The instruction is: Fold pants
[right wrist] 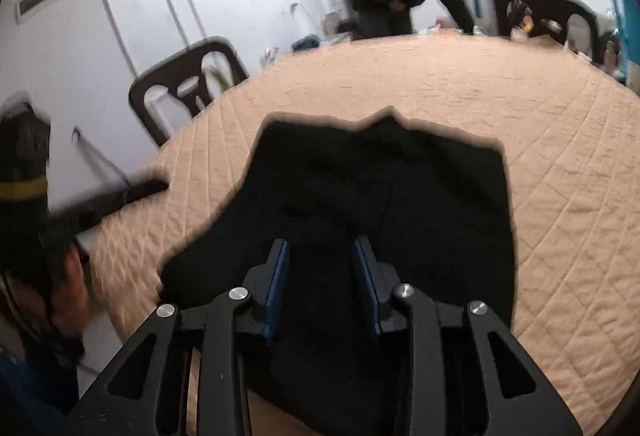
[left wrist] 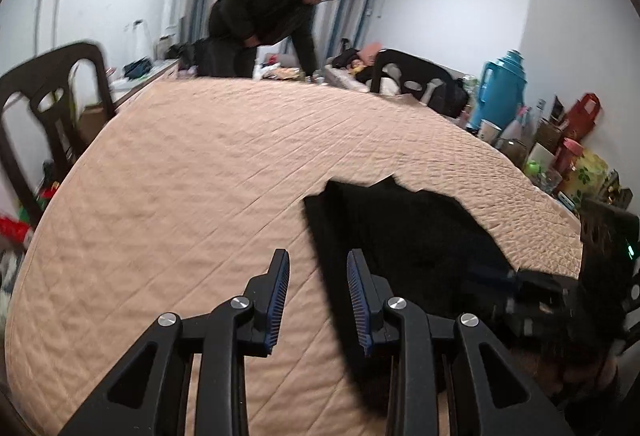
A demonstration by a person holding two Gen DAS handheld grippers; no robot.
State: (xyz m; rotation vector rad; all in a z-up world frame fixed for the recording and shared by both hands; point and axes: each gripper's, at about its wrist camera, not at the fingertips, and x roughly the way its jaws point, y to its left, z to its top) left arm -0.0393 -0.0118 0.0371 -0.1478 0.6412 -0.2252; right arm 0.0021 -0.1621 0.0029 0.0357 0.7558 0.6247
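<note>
Black pants (right wrist: 380,204) lie in a folded heap on the peach quilted table cover (right wrist: 560,156). My right gripper (right wrist: 321,248) hovers over the near part of the heap. Its blue pads stand apart and I see no cloth pinched between them. In the left wrist view the pants (left wrist: 408,236) lie to the right. My left gripper (left wrist: 318,256) sits over their left edge, with one finger above the quilt (left wrist: 180,196) and the other above the black cloth. Its jaws are apart with nothing between them.
A person in dark clothes (left wrist: 272,12) bends over the table's far side. Dark chairs (left wrist: 52,96) (left wrist: 416,76) stand at the left and far edges. A blue thermos (left wrist: 500,88) and cluttered bottles and bags line the right. A hand (right wrist: 72,276) shows at the left.
</note>
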